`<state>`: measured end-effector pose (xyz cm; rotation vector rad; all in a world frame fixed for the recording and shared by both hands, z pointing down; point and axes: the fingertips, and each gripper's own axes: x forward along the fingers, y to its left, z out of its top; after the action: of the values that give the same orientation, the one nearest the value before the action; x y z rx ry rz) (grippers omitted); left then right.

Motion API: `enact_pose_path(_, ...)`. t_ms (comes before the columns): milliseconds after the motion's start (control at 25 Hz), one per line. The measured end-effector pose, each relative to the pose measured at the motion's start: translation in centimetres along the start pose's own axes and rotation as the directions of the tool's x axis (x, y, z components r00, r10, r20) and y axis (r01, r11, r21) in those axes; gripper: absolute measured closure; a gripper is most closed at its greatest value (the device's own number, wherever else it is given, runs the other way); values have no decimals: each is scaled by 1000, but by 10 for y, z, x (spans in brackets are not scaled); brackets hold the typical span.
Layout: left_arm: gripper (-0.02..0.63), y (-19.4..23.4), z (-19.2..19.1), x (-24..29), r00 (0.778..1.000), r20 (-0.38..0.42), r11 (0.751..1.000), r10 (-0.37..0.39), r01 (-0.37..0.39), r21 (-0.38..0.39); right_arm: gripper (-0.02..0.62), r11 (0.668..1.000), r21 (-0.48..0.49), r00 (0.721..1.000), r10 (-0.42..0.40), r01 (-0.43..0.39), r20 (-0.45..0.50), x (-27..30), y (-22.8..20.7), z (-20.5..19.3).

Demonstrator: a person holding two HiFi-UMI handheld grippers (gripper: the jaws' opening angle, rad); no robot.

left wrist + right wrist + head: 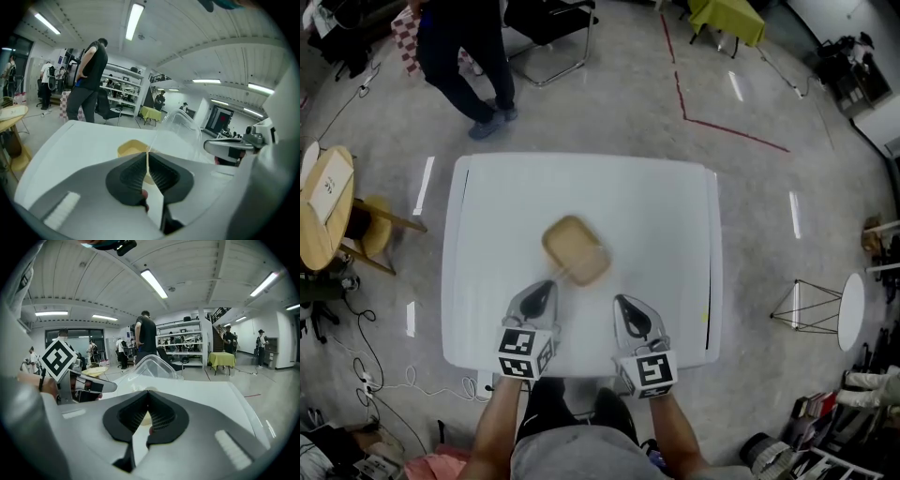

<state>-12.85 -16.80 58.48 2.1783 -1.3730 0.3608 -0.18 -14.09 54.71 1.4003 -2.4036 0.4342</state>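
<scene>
Yellow tray [577, 250] sits just ahead, nearer the left gripper [546, 287] — it seems to pinch the clear lid [183, 129]; right gripper [623, 302] pressed together, empty.

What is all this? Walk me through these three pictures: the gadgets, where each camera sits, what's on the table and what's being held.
There is no robot here. A person holds a two-jaw gripper in each hand, and the cubes with black-and-white squares are parts of those grippers. The top-down picture comes from a camera on the person's head. The other two come from cameras riding on each gripper, looking along its dark ribbed jaws. On the white table lies a shallow tan tray, with a clear lid standing up beside it. The left gripper has its jaws closed, apparently on the clear lid's edge, which runs right into their tips. The right gripper has its jaws closed on nothing, just short of the tan tray.
</scene>
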Motion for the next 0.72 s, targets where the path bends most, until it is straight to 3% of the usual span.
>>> enact_pose_path(320, 581, -14, 46, -46, 986, 142, 993, 87, -97, 65, 591, 998, -53, 997, 18, -14, 81, -31, 6, 36)
enact_pose_path(720, 581, -50, 85, -126, 932, 311, 969, 185, -225, 98, 591, 994, -103, 984, 42, -24, 175, -95, 11, 71)
